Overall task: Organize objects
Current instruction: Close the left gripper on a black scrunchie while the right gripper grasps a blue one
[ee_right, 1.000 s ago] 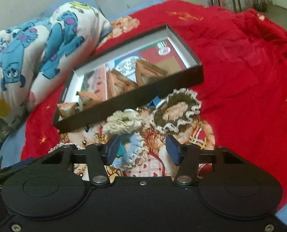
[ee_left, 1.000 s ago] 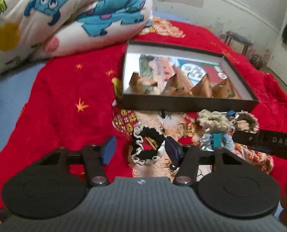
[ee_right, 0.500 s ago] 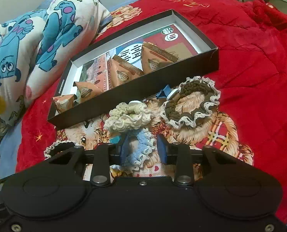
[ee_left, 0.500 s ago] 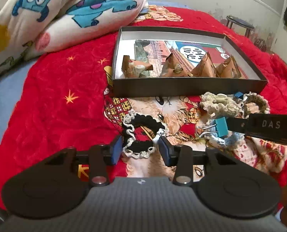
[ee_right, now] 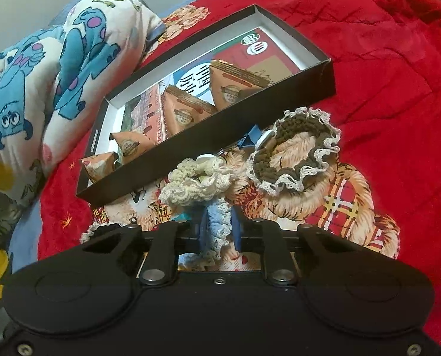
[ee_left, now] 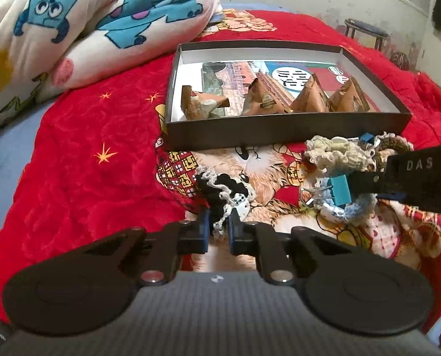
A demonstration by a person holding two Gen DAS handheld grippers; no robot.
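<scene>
Four crocheted scrunchies lie on a red blanket in front of a black box (ee_left: 285, 132) (ee_right: 208, 160). My left gripper (ee_left: 219, 227) is shut on the near edge of the black scrunchie with white trim (ee_left: 223, 191). My right gripper (ee_right: 219, 228) pinches the light blue scrunchie (ee_right: 217, 231) (ee_left: 354, 204) between its pads. Just beyond it sits a cream scrunchie (ee_right: 196, 182) (ee_left: 336, 152), and a brown one with white trim (ee_right: 294, 160) lies to its right. A teal binder clip (ee_left: 340, 188) rests by the blue scrunchie. The right gripper's finger enters the left wrist view from the right.
The box holds several brown triangular packets (ee_left: 265, 102) (ee_right: 182, 109) on a printed card. A monster-print quilt (ee_left: 72, 23) (ee_right: 42, 83) is piled at the left. A blue clip (ee_right: 251, 138) lies against the box wall. A stool (ee_left: 366, 31) stands by the far wall.
Both grippers sank toward the blanket and shut: the left on the black scrunchie, the right on the light blue one. Both scrunchies are now squeezed narrow between the pads.
</scene>
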